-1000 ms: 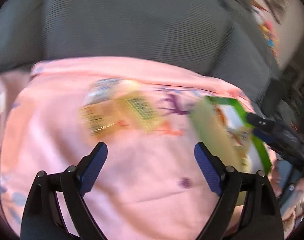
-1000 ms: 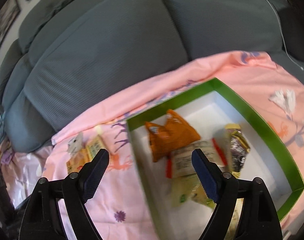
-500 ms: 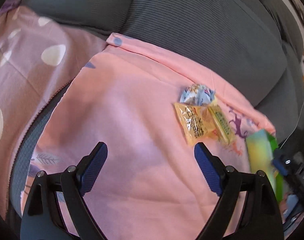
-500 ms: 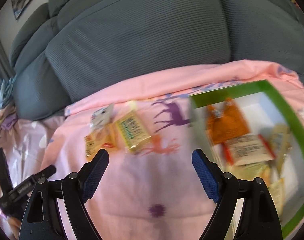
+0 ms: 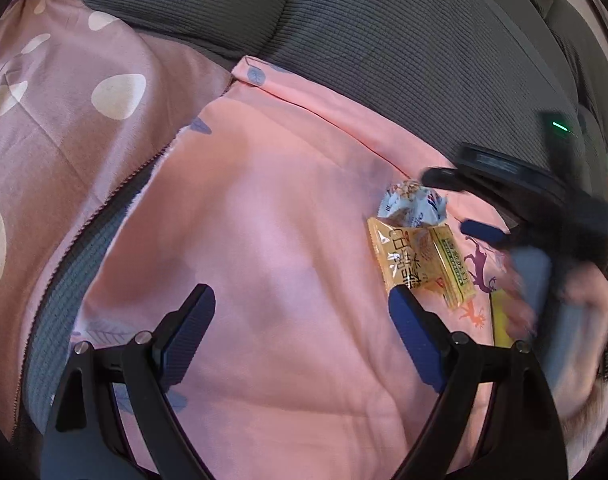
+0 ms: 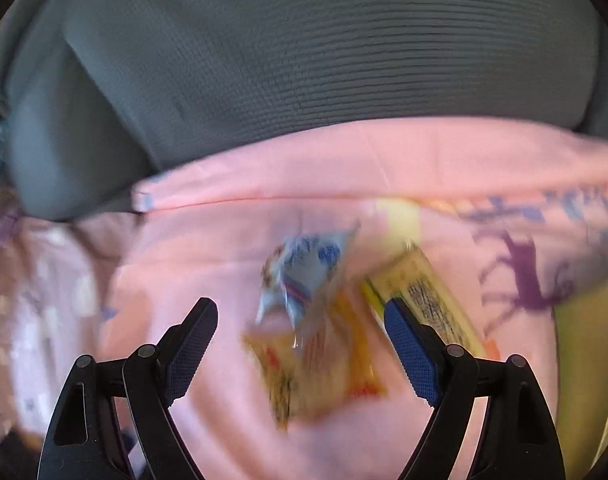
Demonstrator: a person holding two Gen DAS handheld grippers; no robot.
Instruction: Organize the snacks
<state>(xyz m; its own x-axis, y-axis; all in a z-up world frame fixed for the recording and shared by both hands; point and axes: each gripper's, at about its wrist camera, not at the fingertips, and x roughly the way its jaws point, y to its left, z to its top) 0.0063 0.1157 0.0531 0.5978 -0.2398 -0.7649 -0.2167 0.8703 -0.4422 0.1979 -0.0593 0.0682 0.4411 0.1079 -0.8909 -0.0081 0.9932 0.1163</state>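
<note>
Three small snack packets lying together on the pink printed cloth (image 5: 263,240), as seen from the left wrist: a crinkled white-and-blue foil wrapper (image 5: 414,206), an orange-yellow flat sachet (image 5: 402,256) touching it just below, and a yellow bar-shaped packet with green label (image 5: 452,264) beside the sachet. Left gripper (image 5: 301,330) with jaws wide apart, nothing between them, hanging over bare cloth left of the packets. Right gripper (image 5: 460,204) now arrived at the wrappers, blurred, with a hand (image 5: 576,300) behind it; half a second ago absent from this spot.

From the right wrist, blurred: same wrappers (image 6: 308,276) now between and just ahead of the open, empty jaws of the right gripper (image 6: 301,340), where earlier the green-rimmed white box (image 6: 584,332) filled the view. Box now only at the right edge. Probably a next pick beginning; three packets still outside the box.
</note>
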